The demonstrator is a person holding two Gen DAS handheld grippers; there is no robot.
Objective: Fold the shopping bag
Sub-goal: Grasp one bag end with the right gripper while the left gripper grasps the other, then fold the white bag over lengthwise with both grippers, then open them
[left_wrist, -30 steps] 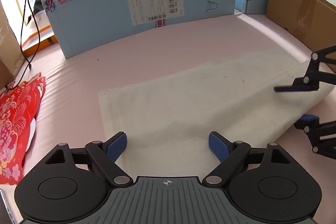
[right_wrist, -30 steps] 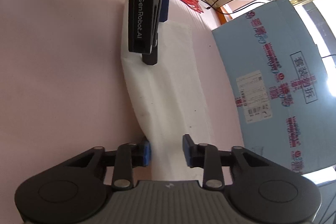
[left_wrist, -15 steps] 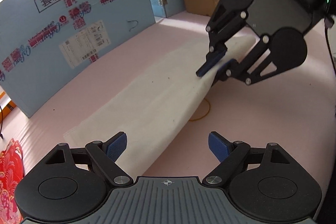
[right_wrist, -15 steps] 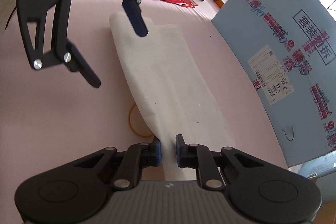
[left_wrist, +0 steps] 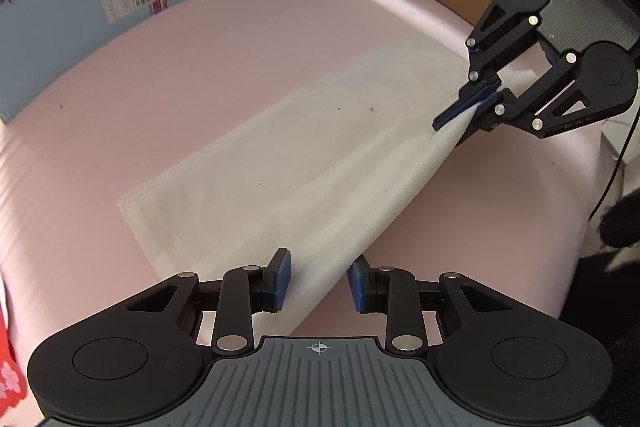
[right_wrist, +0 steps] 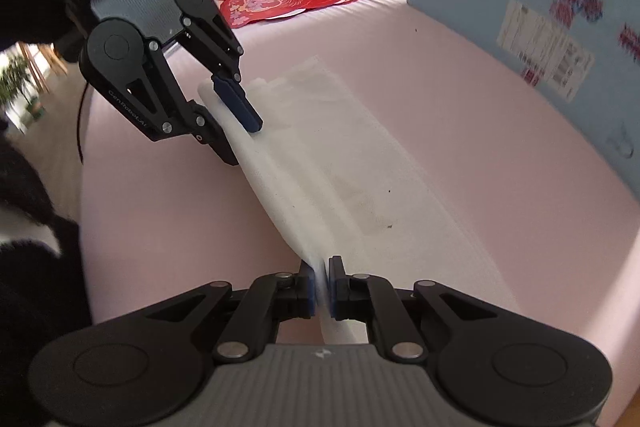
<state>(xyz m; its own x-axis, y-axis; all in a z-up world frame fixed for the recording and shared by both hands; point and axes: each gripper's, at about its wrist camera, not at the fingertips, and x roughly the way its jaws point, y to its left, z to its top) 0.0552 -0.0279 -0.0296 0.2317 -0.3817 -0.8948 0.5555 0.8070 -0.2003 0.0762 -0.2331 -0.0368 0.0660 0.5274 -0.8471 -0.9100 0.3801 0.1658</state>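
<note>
bag: white shopping bag (left_wrist: 304, 163) lies long on the pink surface (left_wrist: 240, 39), near edge lifted off it.
right tool (right_wrist: 322, 285): nearly shut, pinching one end of that edge.
left tool (left_wrist: 318, 279): jaws just narrowed from wide; fabric between pads, contact unclear.
change: edge now raised between both tools.
meaning: lengthwise fold looks ready to carry over.
</note>
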